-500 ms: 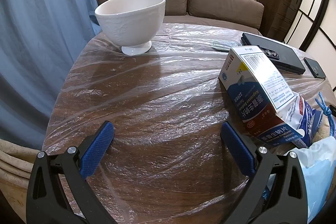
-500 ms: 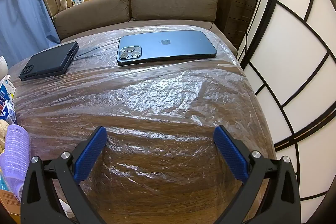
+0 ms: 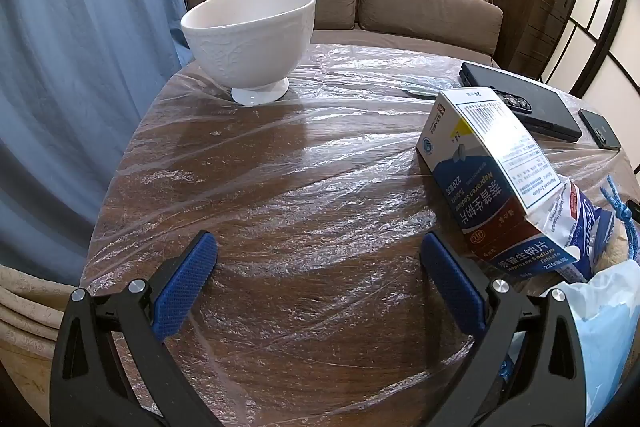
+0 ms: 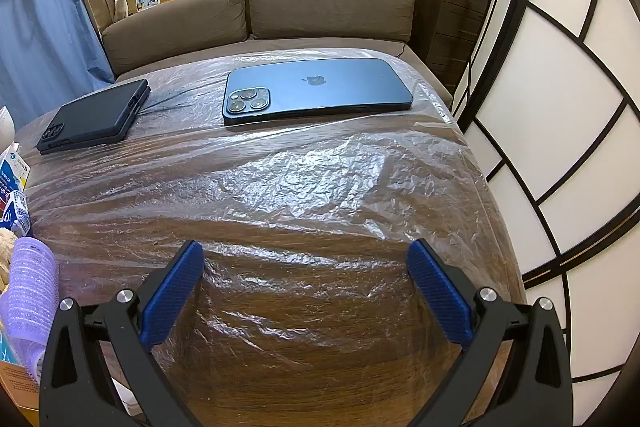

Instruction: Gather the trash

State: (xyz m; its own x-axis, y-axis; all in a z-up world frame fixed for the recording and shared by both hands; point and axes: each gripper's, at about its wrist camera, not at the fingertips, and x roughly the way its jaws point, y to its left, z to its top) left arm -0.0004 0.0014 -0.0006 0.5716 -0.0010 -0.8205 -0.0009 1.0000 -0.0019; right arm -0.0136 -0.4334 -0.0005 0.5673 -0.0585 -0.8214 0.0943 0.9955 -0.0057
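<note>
A crumpled, torn-open blue-and-white naproxen tablet box (image 3: 492, 171) lies on its side, well right of the white footed bowl (image 3: 250, 39), its ragged end beside a light-blue wrapper (image 3: 608, 311).

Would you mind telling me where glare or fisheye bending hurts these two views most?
Left wrist view: window light glares off the plastic sheet beyond the bowl; the medicine box stays sharp. Right wrist view: the crinkled sheet shines white mid-table, and the screen's frame and phone bow visibly.
</note>
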